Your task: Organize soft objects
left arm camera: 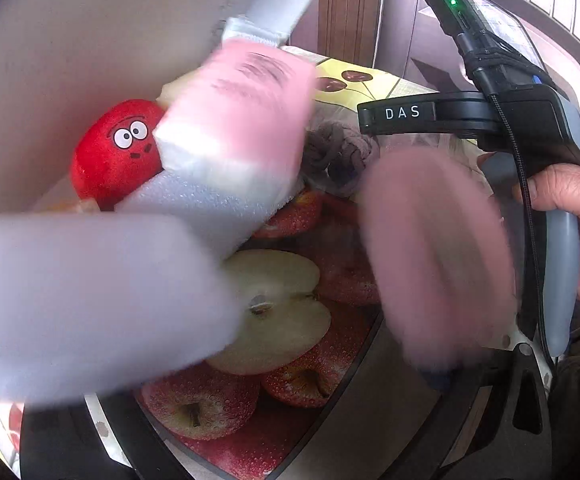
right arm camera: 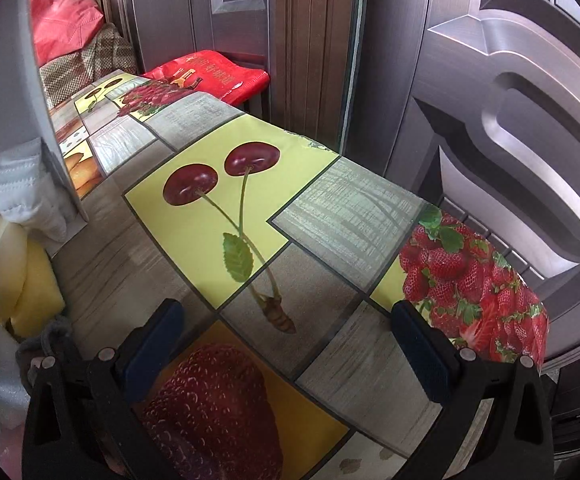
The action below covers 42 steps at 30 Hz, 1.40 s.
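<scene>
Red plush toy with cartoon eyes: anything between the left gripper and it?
Yes: a pink-and-white foam block and a grey foam strip, both nearer the camera, cover the right side of the red plush toy.

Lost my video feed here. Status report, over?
Right gripper open, empty, over the fruit-print tablecloth. Left gripper: state unclear, blurred pink and white foam pieces block its view. Red plush with eyes and brown rope behind them.

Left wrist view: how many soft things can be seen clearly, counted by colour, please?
Red plush toy: 1
Pink-topped foam block: 1
White foam piece: 1
Brown knotted cord: 1
Total: 4
The blurred pink shape near the lens is left out because it is too unclear.
</scene>
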{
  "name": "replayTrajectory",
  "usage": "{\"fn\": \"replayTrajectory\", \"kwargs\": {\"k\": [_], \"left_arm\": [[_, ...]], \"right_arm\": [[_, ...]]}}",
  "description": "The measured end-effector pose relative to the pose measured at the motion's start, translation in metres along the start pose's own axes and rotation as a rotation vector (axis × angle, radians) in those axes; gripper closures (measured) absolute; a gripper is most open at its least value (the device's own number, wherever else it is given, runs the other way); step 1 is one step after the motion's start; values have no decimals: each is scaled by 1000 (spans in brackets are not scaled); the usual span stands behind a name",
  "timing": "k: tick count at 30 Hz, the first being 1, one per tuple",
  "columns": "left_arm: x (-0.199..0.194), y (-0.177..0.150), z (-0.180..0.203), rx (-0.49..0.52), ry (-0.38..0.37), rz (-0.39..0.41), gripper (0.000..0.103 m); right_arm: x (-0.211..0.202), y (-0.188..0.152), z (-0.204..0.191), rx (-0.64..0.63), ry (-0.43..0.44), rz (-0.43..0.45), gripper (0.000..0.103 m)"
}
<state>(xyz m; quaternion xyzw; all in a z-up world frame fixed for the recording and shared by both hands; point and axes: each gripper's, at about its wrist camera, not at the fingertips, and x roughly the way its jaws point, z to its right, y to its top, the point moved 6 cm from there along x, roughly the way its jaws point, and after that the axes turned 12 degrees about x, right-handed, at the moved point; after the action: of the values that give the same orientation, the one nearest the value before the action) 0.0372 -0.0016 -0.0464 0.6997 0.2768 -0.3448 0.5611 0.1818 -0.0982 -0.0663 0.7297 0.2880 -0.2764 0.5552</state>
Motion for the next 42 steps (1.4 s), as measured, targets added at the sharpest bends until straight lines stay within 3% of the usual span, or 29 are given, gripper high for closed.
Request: {"fn": "replayTrajectory", "kwargs": {"k": [42], "left_arm": [[0, 1, 1, 1, 1, 1, 1]], "right_arm": [[0, -1, -4, -2, 0, 2, 0]]}}
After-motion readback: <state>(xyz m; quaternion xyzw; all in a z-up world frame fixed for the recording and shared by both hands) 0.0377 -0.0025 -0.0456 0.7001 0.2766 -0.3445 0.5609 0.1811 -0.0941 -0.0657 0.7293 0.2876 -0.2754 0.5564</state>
